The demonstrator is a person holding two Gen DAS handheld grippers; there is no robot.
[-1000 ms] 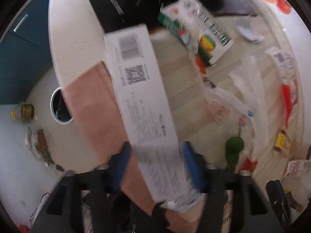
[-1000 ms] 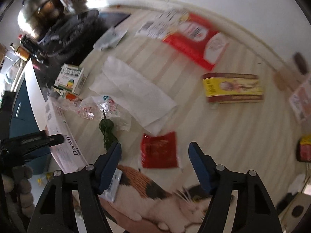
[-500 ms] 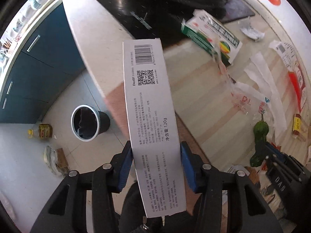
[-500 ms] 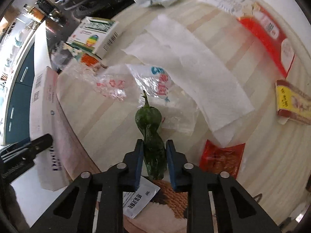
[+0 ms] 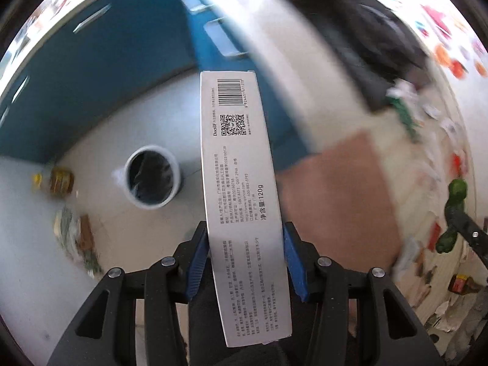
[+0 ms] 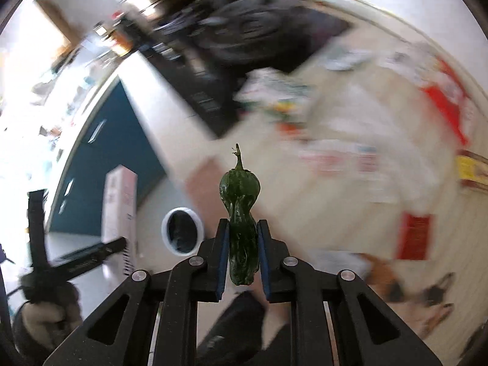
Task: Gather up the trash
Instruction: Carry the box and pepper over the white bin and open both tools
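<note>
The left hand-held gripper [image 5: 245, 256] clamps a long white carton [image 5: 241, 189]; the right hand-held gripper [image 6: 242, 253], jaws just closed, pinches a green pepper [image 6: 241, 210]. Both items hang past the counter [image 6: 350, 183] edge, presumably for dropping into the floor bin [image 5: 151, 180]

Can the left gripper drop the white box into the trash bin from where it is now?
Probably not yet: the left gripper grips the white box, and the trash bin stands open on the floor, off to one side, with nothing between.
</note>
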